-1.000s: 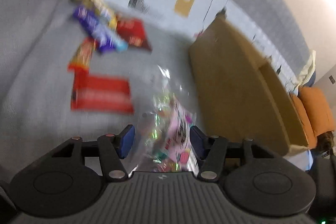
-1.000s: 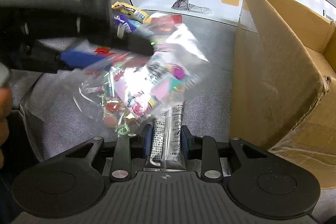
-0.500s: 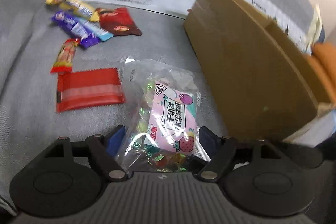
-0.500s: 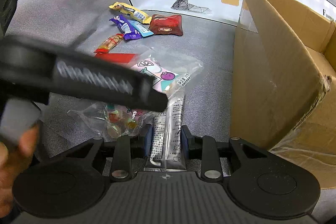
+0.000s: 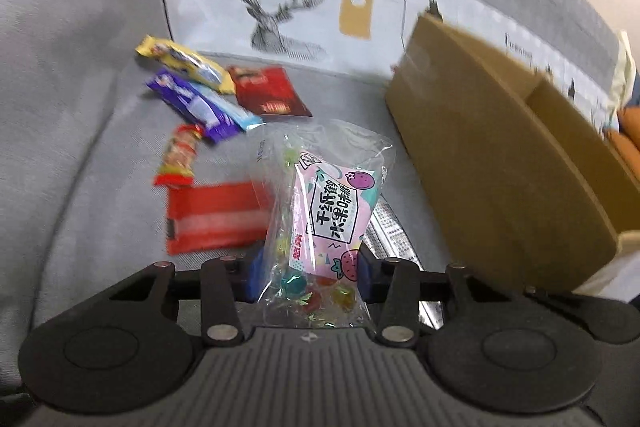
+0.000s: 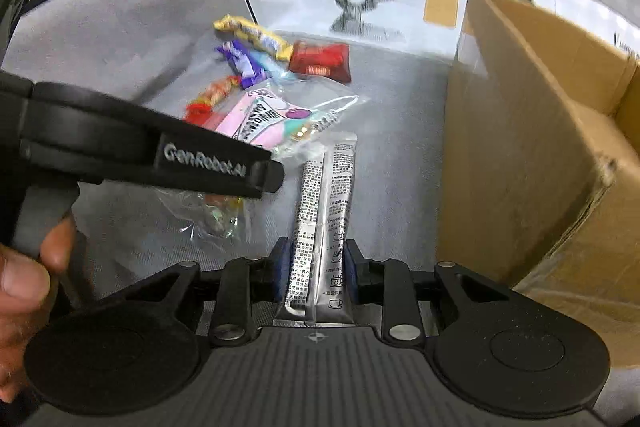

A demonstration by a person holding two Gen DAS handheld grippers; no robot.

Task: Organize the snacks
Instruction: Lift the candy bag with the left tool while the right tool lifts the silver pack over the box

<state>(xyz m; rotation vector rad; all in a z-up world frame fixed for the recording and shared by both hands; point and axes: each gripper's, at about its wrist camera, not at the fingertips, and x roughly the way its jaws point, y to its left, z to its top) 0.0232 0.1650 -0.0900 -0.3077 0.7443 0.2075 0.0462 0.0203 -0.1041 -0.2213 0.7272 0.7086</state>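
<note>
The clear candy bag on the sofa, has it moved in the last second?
Yes. The clear candy bag dropped from the air onto the sofa beside the cardboard box, and the left gripper has just been closing around it.

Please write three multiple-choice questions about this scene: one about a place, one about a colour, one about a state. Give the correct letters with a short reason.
1. Where is the cardboard box relative to the loose snacks?
A. to their right
B. to their left
C. on top of them

2. What colour are the stick sachets in the right gripper?
A. green
B. silver
C. orange

3. What is between the left gripper fingers?
A. nothing
B. a clear candy bag
C. a red packet

Answers: 1 A, the box stands at the right in both views. 2 B, shiny silver with black print. 3 B, its jaws have just been closing on the bag.
</note>
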